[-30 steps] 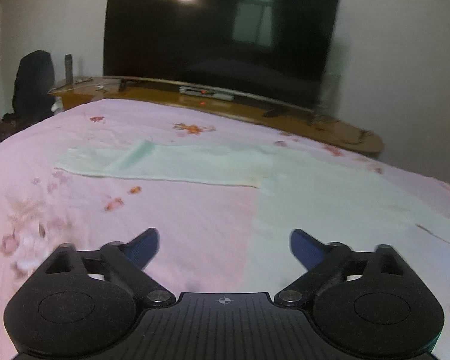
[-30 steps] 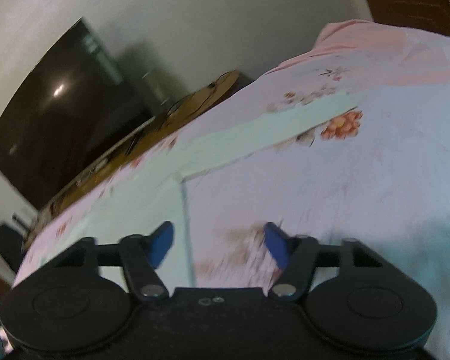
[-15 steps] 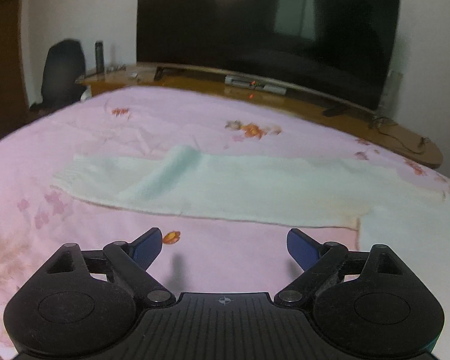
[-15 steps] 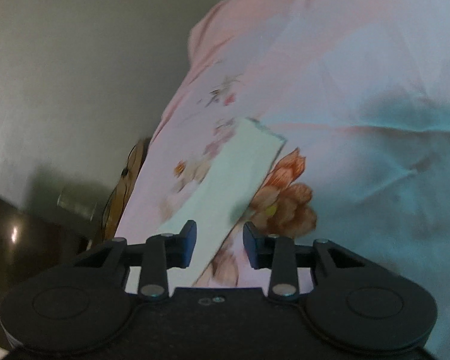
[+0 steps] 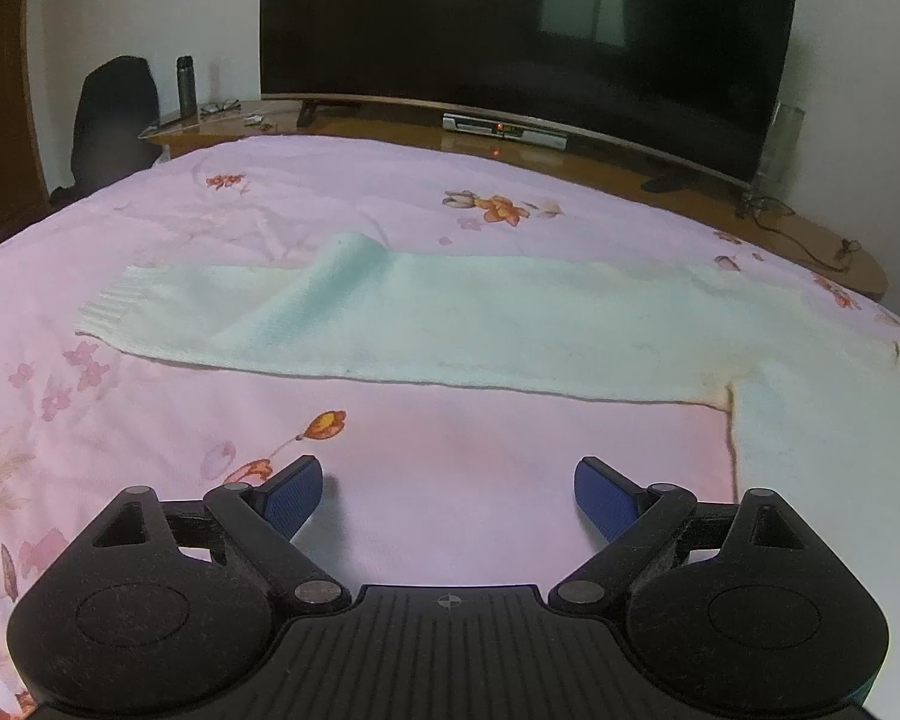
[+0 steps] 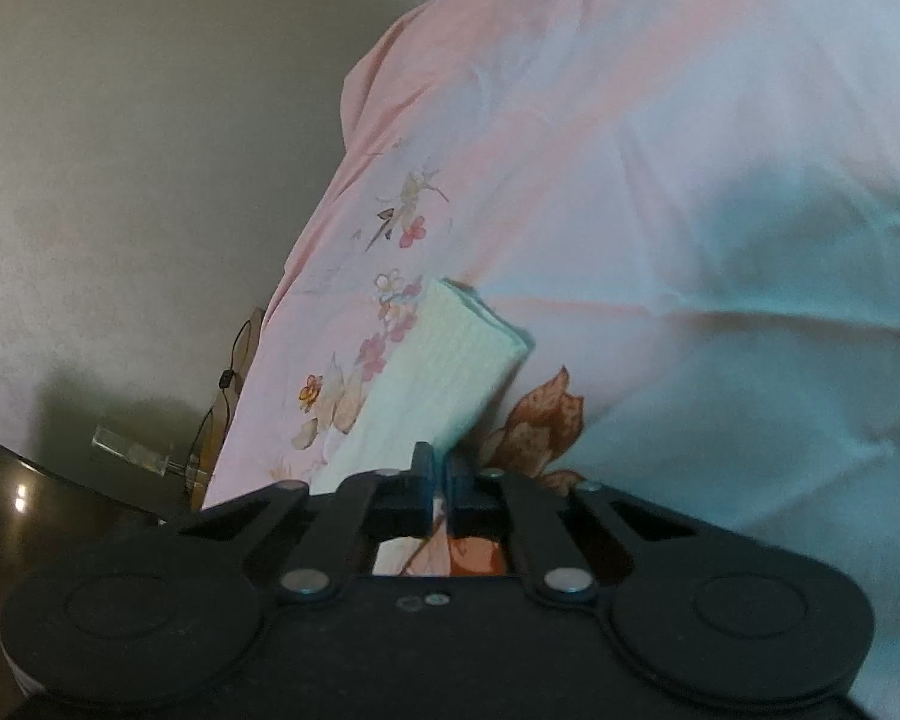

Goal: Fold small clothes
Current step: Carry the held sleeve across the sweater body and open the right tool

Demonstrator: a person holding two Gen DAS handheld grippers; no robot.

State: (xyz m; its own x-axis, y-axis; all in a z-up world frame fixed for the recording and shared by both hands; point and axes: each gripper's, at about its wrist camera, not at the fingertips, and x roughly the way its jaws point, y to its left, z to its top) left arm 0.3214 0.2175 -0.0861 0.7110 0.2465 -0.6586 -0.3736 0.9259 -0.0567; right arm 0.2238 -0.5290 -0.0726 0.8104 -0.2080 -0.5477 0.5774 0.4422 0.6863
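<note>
A pale mint knitted sweater (image 5: 510, 324) is being shown spread flat on the pink floral bedsheet (image 5: 390, 204), and everything else is being placed against it. One long sleeve is lying stretched across the left wrist view, its ribbed cuff (image 5: 111, 306) at the far left end and a raised fold partway along; the body of the garment is running off to the right. Nearer the camera than that sleeve, the left gripper (image 5: 447, 489) is being held over bare sheet with its blue pads wide apart and nothing between them, not touching the sweater. Beyond the sweater, a large dark television (image 5: 528, 36) is standing on a wooden stand (image 5: 630, 162).

In the right wrist view, the other sleeve's cuff end (image 6: 450, 360) is lying on the sheet, and the right gripper (image 6: 438, 480) is being seen with its jaws brought together on that sleeve's near edge, the knit pinched between the pads
</note>
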